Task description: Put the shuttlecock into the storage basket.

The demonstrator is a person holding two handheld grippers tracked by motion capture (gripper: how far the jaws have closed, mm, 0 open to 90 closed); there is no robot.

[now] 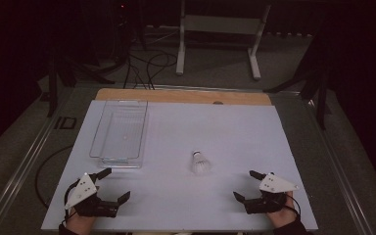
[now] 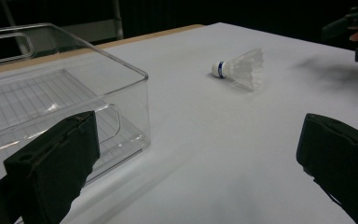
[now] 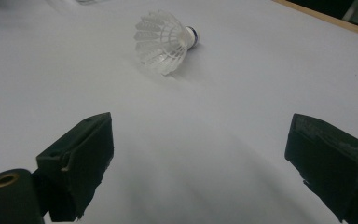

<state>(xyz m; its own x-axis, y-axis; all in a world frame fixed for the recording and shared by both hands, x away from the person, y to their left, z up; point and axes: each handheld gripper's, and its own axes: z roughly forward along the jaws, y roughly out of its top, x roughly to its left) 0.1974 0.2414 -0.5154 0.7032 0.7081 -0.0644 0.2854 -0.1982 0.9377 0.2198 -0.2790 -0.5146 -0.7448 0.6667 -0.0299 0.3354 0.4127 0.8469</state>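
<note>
A white shuttlecock (image 1: 200, 162) lies on its side near the middle of the white table (image 1: 235, 132), cork end pointing away from me. In the left gripper view the shuttlecock (image 2: 240, 69) shows a blue band at the cork; in the right gripper view the shuttlecock (image 3: 164, 41) lies straight ahead. A clear plastic bin (image 1: 120, 132) stands at the left and looks empty. My left gripper (image 1: 111, 185) rests open at the front left, just below the bin (image 2: 51, 102). My right gripper (image 1: 246, 185) rests open at the front right, apart from the shuttlecock.
A bare wooden strip (image 1: 183, 96) runs along the table's far edge. Beyond it stand a white frame's legs (image 1: 218, 41) and cables (image 1: 144, 66) on the floor. The other gripper (image 2: 354, 30) shows at the top right of the left gripper view.
</note>
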